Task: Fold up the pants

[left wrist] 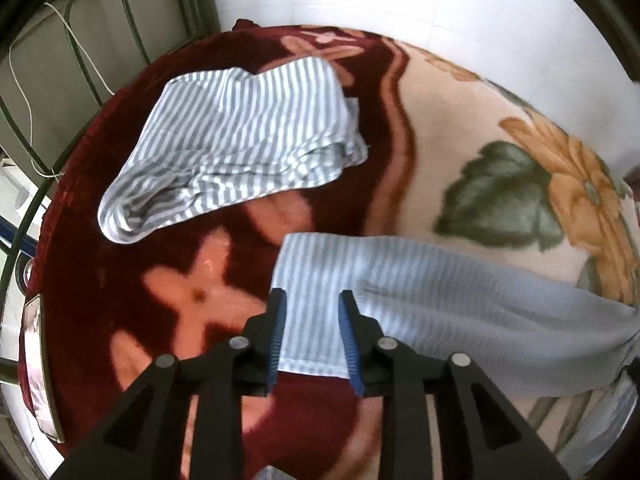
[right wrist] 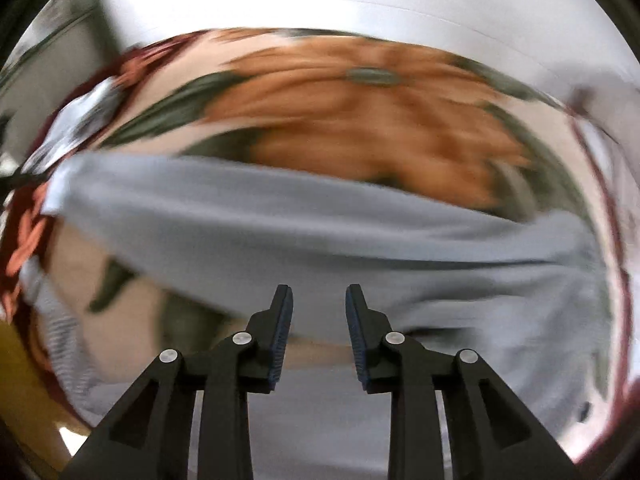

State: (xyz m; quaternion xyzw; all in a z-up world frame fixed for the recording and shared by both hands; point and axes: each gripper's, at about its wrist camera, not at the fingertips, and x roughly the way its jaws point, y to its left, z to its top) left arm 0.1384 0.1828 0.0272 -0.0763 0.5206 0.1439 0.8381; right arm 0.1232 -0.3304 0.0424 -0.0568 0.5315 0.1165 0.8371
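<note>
Light blue finely striped pants (left wrist: 440,300) lie stretched across a floral blanket (left wrist: 460,152). Their hem end is at my left gripper (left wrist: 312,300), which is open with the cloth edge between its fingers. In the right wrist view the pants (right wrist: 320,240) spread wide and blurred under my right gripper (right wrist: 318,294), which is open over the cloth.
A second garment with wider grey and white stripes (left wrist: 240,140) lies crumpled on the dark red part of the blanket. A green metal bed frame (left wrist: 80,60) and a white cable stand at the left. A phone-like object (left wrist: 36,364) lies at the blanket's left edge. White wall behind.
</note>
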